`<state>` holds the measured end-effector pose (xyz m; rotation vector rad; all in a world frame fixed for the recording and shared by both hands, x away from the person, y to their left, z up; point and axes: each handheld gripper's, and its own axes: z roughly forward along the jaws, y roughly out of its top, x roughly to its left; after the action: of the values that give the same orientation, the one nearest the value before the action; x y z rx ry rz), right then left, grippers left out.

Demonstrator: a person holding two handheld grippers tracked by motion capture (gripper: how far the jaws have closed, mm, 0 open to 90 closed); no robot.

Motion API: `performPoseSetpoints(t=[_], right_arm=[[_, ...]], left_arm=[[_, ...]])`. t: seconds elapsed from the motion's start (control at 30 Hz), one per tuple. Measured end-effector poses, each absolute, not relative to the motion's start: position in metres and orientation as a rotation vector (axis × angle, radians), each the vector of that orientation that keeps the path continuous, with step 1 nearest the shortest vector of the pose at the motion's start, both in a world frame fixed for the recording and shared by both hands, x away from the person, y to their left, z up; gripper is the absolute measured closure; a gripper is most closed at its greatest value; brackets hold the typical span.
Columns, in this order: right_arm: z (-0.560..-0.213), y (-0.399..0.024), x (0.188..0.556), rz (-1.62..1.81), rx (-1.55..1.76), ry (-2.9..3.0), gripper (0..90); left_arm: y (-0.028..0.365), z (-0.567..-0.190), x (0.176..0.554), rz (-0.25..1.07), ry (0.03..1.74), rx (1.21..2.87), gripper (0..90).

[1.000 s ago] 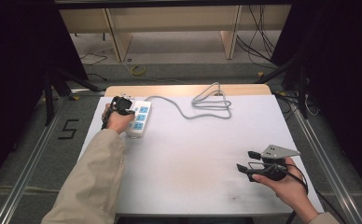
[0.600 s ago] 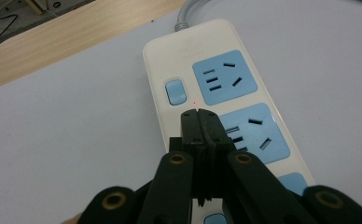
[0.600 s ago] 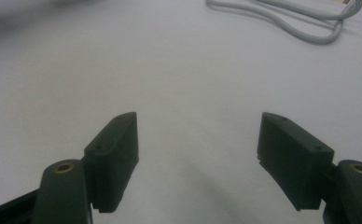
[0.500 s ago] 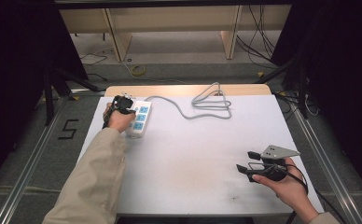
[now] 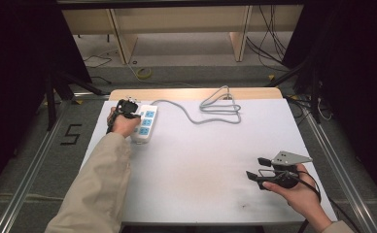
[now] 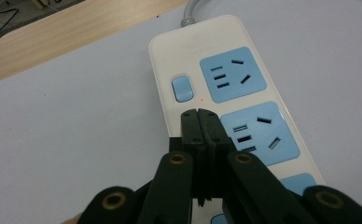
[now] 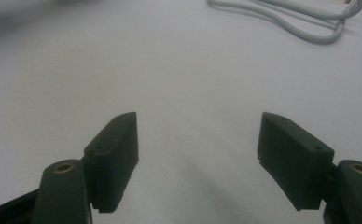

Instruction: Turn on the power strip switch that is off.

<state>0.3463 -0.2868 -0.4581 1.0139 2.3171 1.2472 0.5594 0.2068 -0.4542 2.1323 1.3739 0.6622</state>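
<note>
Left gripper on the power strip, right gripper idle.

We see the left gripper (image 6: 198,114), jaws pressed together on nothing, tip over the power strip (image 5: 144,123) in the upper left of the high view, close to the table (image 5: 201,160) edge. Our right gripper (image 5: 258,168) sits lower right, jaws wide and empty, with bare white surface between; the cord (image 5: 215,108) loops near the far edge.

White table (image 5: 201,170) fills middle of frame. Power strip (image 5: 145,124) with blue sockets lies flat, upper left. Grey cord (image 5: 215,108) lies in loops, top middle.
</note>
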Motion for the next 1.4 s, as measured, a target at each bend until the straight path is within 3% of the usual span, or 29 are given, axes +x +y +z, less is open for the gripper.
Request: performPoseSetpoints(t=[1.4], right_arm=[[-0.4581, -0.2857, 0.3459, 1.252, 1.015, 2.316, 29.7]], left_arm=[[0.2037, -0.4550, 0.5607, 0.634, 1.421, 2.136, 90.0]])
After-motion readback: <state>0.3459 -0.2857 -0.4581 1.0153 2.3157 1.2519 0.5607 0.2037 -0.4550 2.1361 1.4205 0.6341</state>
